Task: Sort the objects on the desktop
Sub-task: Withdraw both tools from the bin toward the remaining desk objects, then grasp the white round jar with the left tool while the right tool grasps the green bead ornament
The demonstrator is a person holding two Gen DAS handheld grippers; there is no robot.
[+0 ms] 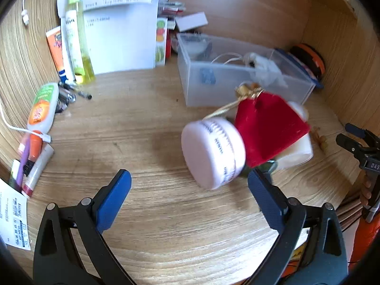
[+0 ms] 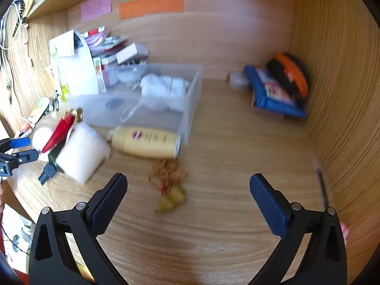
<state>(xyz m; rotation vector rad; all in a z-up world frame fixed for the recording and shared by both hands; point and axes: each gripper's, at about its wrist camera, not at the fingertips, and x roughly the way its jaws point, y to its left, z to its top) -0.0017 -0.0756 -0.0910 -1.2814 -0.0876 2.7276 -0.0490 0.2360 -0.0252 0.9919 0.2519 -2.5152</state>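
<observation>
A white round jar (image 1: 212, 152) lies on its side on the wooden desk (image 1: 147, 123), touching a red cloth pouch (image 1: 270, 128) with a gold cord, which leans against a white block (image 2: 80, 152). Just behind them stands a clear plastic box (image 1: 228, 83) holding white bundles. The left gripper (image 1: 190, 190) hovers low with its 2 blue pads spread wide, gripping nothing; the jar sits just ahead of its right pad. In the right wrist view, the right gripper (image 2: 187, 197) is likewise wide apart and empty, with a small yellowish trinket (image 2: 169, 198) on tangled orange string, possibly a charm, lying between its fingers. A yellow bottle (image 2: 146, 142) lies flat against the box. Tubes and bottles crowd the desk's left edge.
</observation>
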